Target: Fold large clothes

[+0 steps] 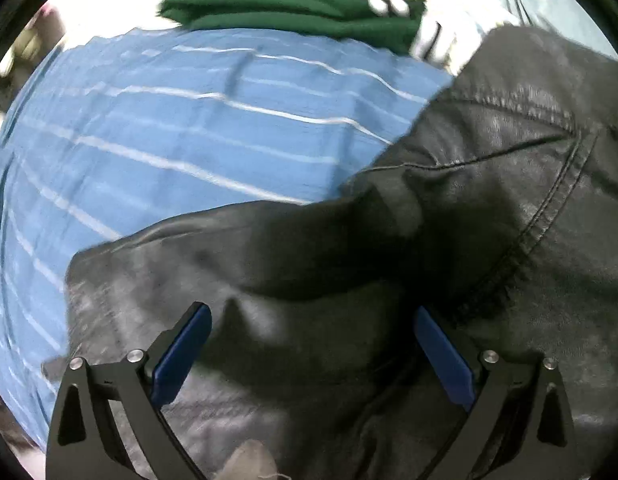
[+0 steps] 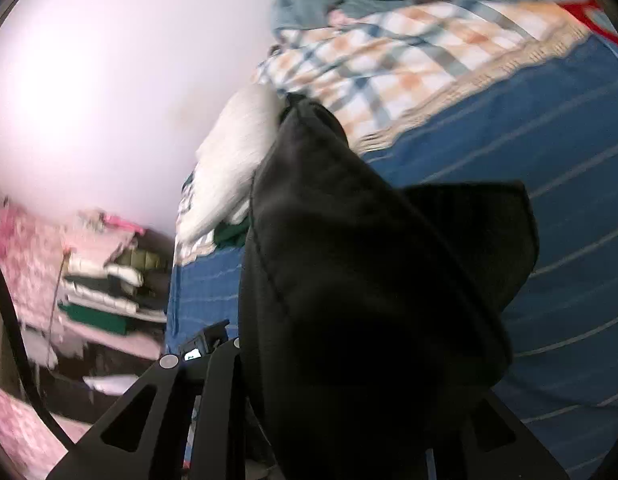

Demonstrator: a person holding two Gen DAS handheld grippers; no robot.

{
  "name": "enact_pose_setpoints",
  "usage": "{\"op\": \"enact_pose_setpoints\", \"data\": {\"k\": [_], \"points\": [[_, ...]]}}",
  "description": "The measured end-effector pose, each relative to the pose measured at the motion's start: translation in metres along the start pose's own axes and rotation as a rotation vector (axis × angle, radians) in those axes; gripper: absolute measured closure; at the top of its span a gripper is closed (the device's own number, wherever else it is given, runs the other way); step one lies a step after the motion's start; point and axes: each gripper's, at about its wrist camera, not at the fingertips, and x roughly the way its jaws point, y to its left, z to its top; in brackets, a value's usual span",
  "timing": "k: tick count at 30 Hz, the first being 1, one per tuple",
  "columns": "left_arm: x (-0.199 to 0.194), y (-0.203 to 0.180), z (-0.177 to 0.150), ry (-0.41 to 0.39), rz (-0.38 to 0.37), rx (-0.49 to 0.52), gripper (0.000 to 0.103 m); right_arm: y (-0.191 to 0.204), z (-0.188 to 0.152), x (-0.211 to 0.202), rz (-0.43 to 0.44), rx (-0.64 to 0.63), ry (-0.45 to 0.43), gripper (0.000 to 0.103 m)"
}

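- A black leather-look jacket lies on a bed under a blue sheet with thin white stripes; in the left wrist view it fills the near and right part of the picture
- Its long axis there runs from near left to far right, and a curved double-stitched seam bends down its right part
- A fold of the jacket reaches out to the left, ending in a blunt edge over the blue sheet
- The left gripper hangs just above the jacket with its blue-padded fingers spread wide and nothing between them
- In the right wrist view the jacket rises as a dark bunched mass straight out of the right gripper, its long axis pointing away toward the far side, narrowing to a tip near a white pillow
- The fingers of the right gripper are buried in the fabric; the jacket seems to be gripped, but how far apart they stand cannot be told
- Folded green cloth sits at the far edge of the blue sheet, with white cloth beyond it
- A checked orange, blue and white blanket lies far across the bed, right of the pillow
- To the left of the bed stands a shelf of stacked clothes, blurred
- No brand, label or writing can be read anywhere; both views are smeared by motion
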Motion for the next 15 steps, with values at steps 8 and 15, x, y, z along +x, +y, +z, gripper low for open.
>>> {"op": "enact_pose_setpoints", "data": {"k": [8, 15], "points": [[-0.076, 0.141, -0.059, -0.006, 0.095, -0.314, 0.000, 0.111, -0.044, 0.027, -0.010, -0.285, 0.099, 0.080], [-0.119, 0.251, -0.151, 0.015, 0.211, -0.600, 0.000, 0.197, -0.149, 0.101, 0.029, -0.607, 0.336, 0.080]]}}
